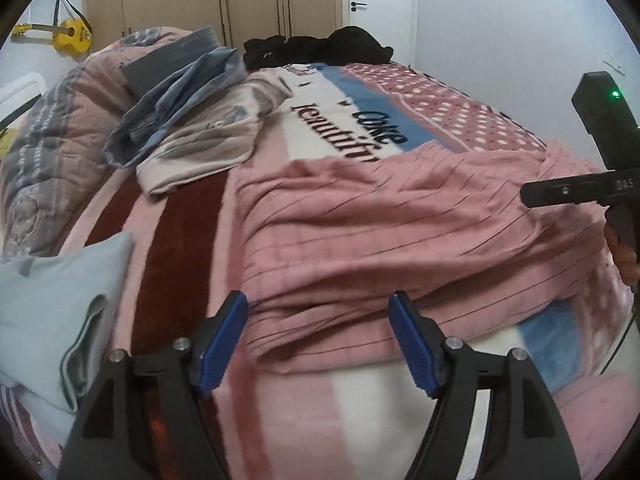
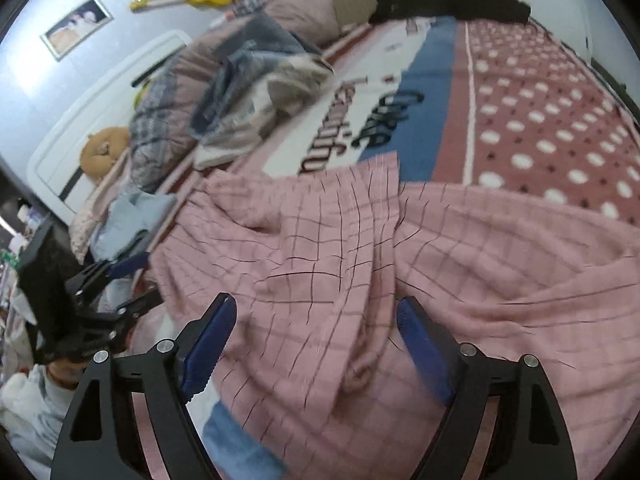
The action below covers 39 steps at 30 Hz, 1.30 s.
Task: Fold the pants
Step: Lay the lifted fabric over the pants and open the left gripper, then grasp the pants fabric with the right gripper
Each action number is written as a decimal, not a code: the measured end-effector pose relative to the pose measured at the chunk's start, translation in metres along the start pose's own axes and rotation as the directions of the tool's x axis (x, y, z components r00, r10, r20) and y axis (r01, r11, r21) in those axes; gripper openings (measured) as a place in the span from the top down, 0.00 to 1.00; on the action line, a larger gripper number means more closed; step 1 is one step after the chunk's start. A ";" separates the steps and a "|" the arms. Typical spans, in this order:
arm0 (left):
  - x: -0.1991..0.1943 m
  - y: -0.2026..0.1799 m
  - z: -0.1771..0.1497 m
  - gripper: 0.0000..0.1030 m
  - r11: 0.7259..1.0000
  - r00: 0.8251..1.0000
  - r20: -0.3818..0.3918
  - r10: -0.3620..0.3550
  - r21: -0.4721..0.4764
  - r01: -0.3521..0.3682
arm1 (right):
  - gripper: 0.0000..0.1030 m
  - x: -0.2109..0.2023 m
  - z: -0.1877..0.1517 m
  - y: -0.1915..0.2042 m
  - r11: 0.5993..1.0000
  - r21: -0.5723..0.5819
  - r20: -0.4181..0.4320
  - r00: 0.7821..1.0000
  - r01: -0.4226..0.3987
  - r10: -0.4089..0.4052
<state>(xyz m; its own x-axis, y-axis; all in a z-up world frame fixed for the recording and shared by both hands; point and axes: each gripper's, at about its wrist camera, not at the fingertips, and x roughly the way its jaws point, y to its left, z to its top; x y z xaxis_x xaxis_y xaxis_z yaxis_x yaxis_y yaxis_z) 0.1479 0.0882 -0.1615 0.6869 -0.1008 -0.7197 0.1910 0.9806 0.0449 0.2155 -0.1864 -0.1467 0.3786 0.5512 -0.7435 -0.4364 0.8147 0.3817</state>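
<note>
Pink checked pants (image 1: 400, 232) lie spread and rumpled on the bed's patterned blanket (image 1: 344, 120). My left gripper (image 1: 318, 320) is open, its blue pads either side of the pants' near folded edge, just above it. My right gripper (image 2: 316, 336) is open and empty, hovering over the pants (image 2: 340, 264) near a central fold. The right gripper body also shows in the left wrist view (image 1: 580, 192), at the pants' right side. The left gripper shows in the right wrist view (image 2: 120, 280) at the pants' left edge.
A pile of grey-blue and beige clothes (image 1: 188, 120) lies at the left back of the bed. Black clothes (image 1: 320, 50) lie at the far end. A light-blue folded garment (image 1: 52, 320) sits at the near left. A quilt (image 1: 52, 152) is bunched on the left.
</note>
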 end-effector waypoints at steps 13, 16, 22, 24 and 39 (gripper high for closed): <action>-0.002 0.030 -0.012 0.96 0.996 0.998 0.055 0.038 -0.087 -0.033 | 0.94 -0.020 -0.010 0.028 0.994 -0.054 0.106 0.991 0.091 -0.085; -0.009 0.029 -0.021 0.96 0.997 0.999 0.051 0.018 -0.082 -0.014 | 0.95 -0.031 -0.018 0.033 0.995 -0.065 0.099 0.992 0.079 -0.073; -0.013 0.018 -0.036 0.95 0.999 1.000 0.028 0.002 -0.053 -0.001 | 0.94 -0.034 -0.040 0.035 0.990 -0.100 0.031 0.995 0.099 -0.096; -0.012 0.017 -0.037 0.94 0.999 1.000 0.022 0.002 -0.040 -0.001 | 0.86 -0.029 -0.045 0.032 0.987 -0.114 -0.004 0.993 0.116 -0.118; -0.017 0.043 0.028 0.43 0.983 0.992 0.100 -0.075 -0.158 0.091 | 0.50 -0.003 0.023 -0.001 0.990 -0.078 -0.024 0.992 0.118 -0.120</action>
<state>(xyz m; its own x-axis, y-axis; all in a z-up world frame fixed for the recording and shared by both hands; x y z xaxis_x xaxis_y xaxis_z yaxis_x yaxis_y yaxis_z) 0.1642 0.1274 -0.1278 0.7375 -0.1907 -0.6478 0.1391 0.9816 -0.1306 0.2335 -0.1849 -0.1318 0.4090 0.4447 -0.7969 -0.4507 0.8577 0.2473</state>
